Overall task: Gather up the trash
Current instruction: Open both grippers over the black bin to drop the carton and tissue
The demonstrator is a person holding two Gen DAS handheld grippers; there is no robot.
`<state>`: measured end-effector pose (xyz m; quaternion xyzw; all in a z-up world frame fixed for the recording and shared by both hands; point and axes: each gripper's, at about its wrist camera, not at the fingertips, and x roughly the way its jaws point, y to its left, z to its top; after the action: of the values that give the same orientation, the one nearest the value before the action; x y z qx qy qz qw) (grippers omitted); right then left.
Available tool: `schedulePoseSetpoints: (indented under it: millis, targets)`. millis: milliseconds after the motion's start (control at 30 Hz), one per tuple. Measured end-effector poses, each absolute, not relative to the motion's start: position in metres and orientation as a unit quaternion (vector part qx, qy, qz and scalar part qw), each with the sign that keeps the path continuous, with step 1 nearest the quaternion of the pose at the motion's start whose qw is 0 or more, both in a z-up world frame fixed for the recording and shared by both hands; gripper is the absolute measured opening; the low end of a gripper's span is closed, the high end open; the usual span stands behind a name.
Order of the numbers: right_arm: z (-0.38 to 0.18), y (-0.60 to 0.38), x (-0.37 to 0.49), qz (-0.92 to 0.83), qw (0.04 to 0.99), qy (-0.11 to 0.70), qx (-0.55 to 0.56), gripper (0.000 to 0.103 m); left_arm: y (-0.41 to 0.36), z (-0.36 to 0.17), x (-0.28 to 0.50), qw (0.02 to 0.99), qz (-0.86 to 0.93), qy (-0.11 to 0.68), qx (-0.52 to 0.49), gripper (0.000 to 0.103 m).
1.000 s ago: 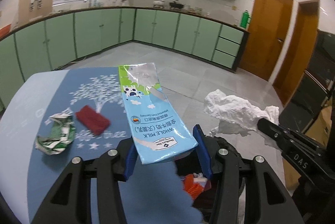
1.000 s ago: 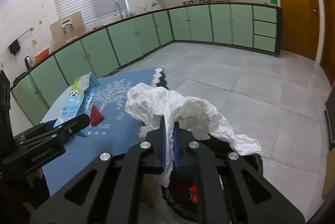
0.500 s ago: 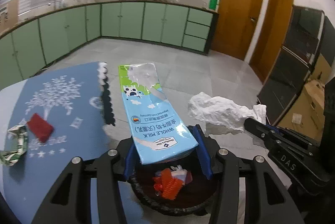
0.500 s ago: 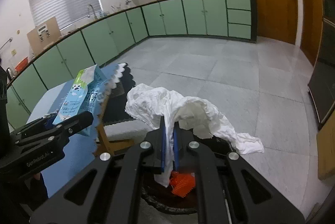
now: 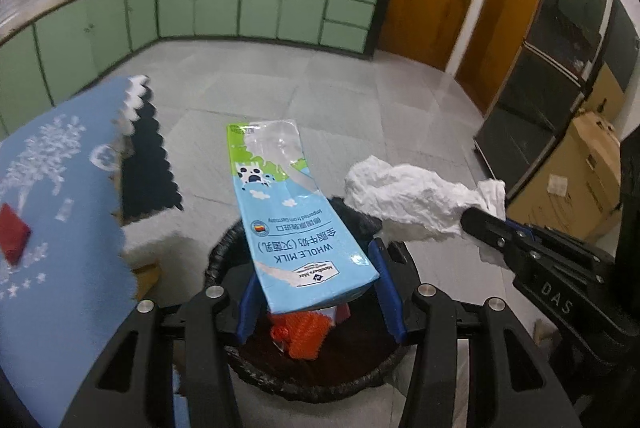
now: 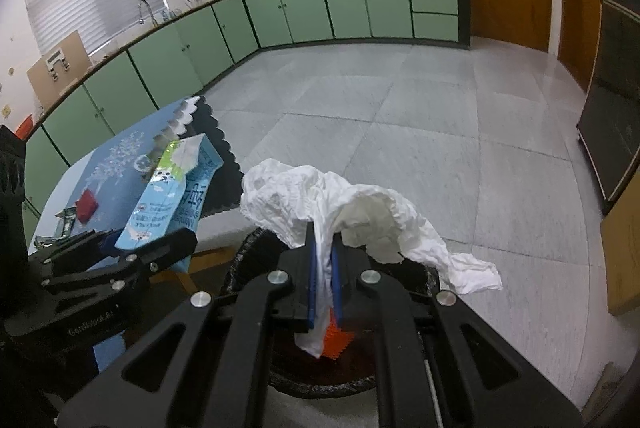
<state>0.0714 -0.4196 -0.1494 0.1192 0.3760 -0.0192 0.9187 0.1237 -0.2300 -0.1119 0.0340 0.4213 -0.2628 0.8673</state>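
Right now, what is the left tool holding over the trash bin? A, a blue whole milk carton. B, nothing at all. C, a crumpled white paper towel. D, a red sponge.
A: the left tool is clamped on the whole milk carton above the black trash bin, while the crumpled paper towel sits in the right tool.

Dim, even indoor light; soft glare on the floor tiles (image 5: 404, 96) at upper right (door reflections); fisheye bending and dark vignetting at corners; slight blur throughout.

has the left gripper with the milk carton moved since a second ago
Yes. The left gripper, shut on the milk carton, has swung off the blue tablecloth to above the black bin.
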Motion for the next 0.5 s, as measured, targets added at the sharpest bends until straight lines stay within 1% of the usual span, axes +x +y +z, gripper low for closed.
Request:
schedulePoseSetpoints:
  millis: [67,133,200,300,333,367,400,433,467,500]
  targets:
    - [-0.155,-0.423,0.074,-0.023,0.914,0.386,0.124,0.026,-0.234,-0.117,0.127,0.858,-0.273,0.433,0.035,0.051]
    - [-0.158,-0.426,0.075,-0.027,0.912,0.39,0.125,0.03,-0.233,-0.12,0.129,0.852,-0.281,0.441,0.033,0.057]
    - [-0.158,-0.426,0.076,-0.031,0.91,0.395,0.123,0.035,-0.232,-0.12,0.129,0.853,-0.28,0.439,0.032,0.06]
    - [-0.158,-0.429,0.075,-0.037,0.909,0.396,0.126,0.041,-0.226,-0.119,0.129,0.853,-0.279,0.44,0.027,0.061]
    - [-0.157,-0.427,0.074,-0.04,0.909,0.395,0.127,0.051,-0.223,-0.116,0.129,0.855,-0.277,0.437,0.025,0.062]
    - [-0.155,-0.426,0.073,-0.044,0.91,0.394,0.126,0.068,-0.22,-0.114,0.129,0.857,-0.275,0.435,0.025,0.062]
    - [-0.155,-0.427,0.072,-0.046,0.91,0.392,0.124,0.074,-0.216,-0.11,0.128,0.86,-0.272,0.43,0.023,0.064]
    - [-0.153,-0.426,0.072,-0.049,0.912,0.39,0.122,0.083,-0.212,-0.107,0.127,0.863,-0.269,0.426,0.022,0.066]
    - [-0.151,-0.424,0.071,-0.048,0.913,0.387,0.119,0.086,-0.207,-0.103,0.125,0.867,-0.265,0.42,0.021,0.067]
    - [-0.149,-0.423,0.073,-0.044,0.914,0.386,0.118,0.086,-0.203,-0.099,0.124,0.87,-0.262,0.417,0.02,0.068]
